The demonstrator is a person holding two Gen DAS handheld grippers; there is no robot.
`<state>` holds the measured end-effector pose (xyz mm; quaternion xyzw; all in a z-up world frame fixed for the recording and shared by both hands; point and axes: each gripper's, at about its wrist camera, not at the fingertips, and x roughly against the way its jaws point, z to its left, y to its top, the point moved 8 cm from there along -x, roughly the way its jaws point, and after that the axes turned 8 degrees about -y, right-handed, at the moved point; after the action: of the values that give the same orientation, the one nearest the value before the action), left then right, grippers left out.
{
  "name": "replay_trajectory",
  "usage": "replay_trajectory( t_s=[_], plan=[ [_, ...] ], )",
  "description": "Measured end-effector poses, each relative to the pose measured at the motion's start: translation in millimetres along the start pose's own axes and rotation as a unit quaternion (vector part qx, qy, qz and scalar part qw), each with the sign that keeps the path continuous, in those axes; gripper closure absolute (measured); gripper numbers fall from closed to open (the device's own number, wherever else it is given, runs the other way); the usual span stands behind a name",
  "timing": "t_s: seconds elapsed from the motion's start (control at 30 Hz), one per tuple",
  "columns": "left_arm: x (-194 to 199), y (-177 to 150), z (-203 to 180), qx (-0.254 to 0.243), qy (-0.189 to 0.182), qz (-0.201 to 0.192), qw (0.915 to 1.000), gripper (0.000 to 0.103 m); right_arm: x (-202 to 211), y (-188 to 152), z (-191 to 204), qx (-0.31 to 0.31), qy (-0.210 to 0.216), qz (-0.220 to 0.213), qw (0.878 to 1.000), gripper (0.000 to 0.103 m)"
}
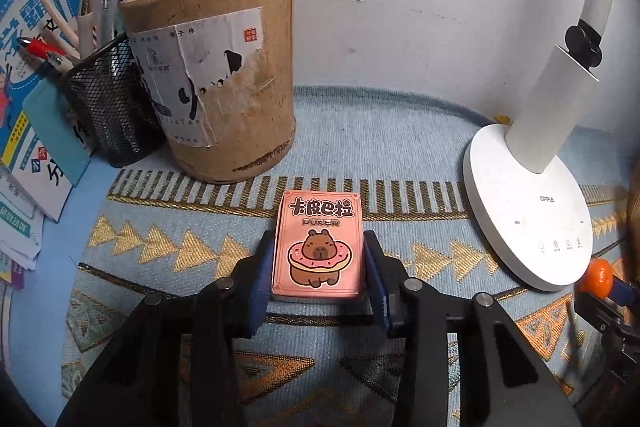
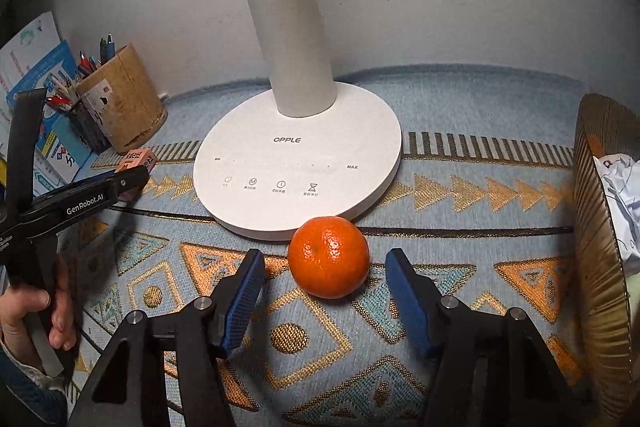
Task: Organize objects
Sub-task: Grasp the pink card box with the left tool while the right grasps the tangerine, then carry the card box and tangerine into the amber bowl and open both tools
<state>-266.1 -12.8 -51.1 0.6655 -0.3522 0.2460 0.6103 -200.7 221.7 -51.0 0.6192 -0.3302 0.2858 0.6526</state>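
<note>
A pink poker card box (image 1: 319, 247) with a capybara picture sits between the blue pads of my left gripper (image 1: 318, 247), which is shut on it just above the patterned cloth. The box also shows in the right wrist view (image 2: 138, 159), held by the left gripper. An orange mandarin (image 2: 329, 257) lies on the cloth in front of the lamp base. My right gripper (image 2: 326, 269) is open, its pads on either side of the mandarin and not touching it. The mandarin also shows in the left wrist view (image 1: 596, 275).
A white OPPLE desk lamp (image 2: 298, 155) stands at mid table. A cardboard pen holder (image 1: 212, 75) and a black mesh pen cup (image 1: 108, 103) stand at back left, booklets (image 1: 28, 75) beside them. A gold-rimmed container (image 2: 600, 227) with crumpled paper is at right.
</note>
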Motion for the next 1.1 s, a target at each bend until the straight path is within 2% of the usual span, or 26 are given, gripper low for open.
replay_trajectory(
  t_s=[0.1,0.3,0.4,0.53,0.67,0.77,0.83,0.93,1.0,1.1],
  plan=[
    [9.3,-0.1,-3.7,-0.003,-0.005,-0.017,0.9998,0.065,1.9,-1.3,-1.4,0.005,-0.004,-0.005,1.0,0.066],
    [43.8,-9.7,-23.7,-0.017,-0.041,-0.042,0.9981,0.065,23.1,-4.4,-9.7,-0.011,0.01,-0.034,0.999,0.066],
    [73.8,-22.1,-40.1,-0.013,-0.061,-0.049,0.9969,0.065,42.2,-16.2,-15.3,-0.022,0.025,-0.025,0.999,0.067],
    [107.9,-37.9,-61.8,-0.02,-0.077,-0.05,0.9956,0.065,82.3,-46.2,-28.5,-0.02,0.04,-0.029,0.999,0.066],
    [136.1,-50.0,-92.3,-0.022,-0.112,-0.053,0.9921,0.065,125.2,-82.8,-56.7,-0.023,0.038,-0.032,0.999,0.066],
    [156.6,-47.6,-137.2,-0.033,-0.147,-0.064,0.9865,0.065,163.4,-91.0,-91.6,-0.037,0.023,-0.054,0.998,0.066],
    [166.3,-41.9,-173.9,-0.058,-0.166,-0.074,0.9817,0.065,190.0,-87.0,-117.2,-0.05,0.008,-0.082,0.995,0.066],
    [179.3,-32.3,-233.2,-0.096,-0.196,-0.085,0.9722,0.065,225.7,-73.5,-161.5,-0.06,-0.037,-0.127,0.989,0.066],
    [182.8,-25.5,-271.0,-0.112,-0.219,-0.088,0.9652,0.065,240.6,-64.2,-192.3,-0.071,-0.069,-0.147,0.984,0.066],
    [180.1,-21.7,-325.7,-0.136,-0.247,-0.085,0.9555,0.065,254.9,-52.8,-233.3,-0.101,-0.08,-0.163,0.978,0.066]
  ],
)
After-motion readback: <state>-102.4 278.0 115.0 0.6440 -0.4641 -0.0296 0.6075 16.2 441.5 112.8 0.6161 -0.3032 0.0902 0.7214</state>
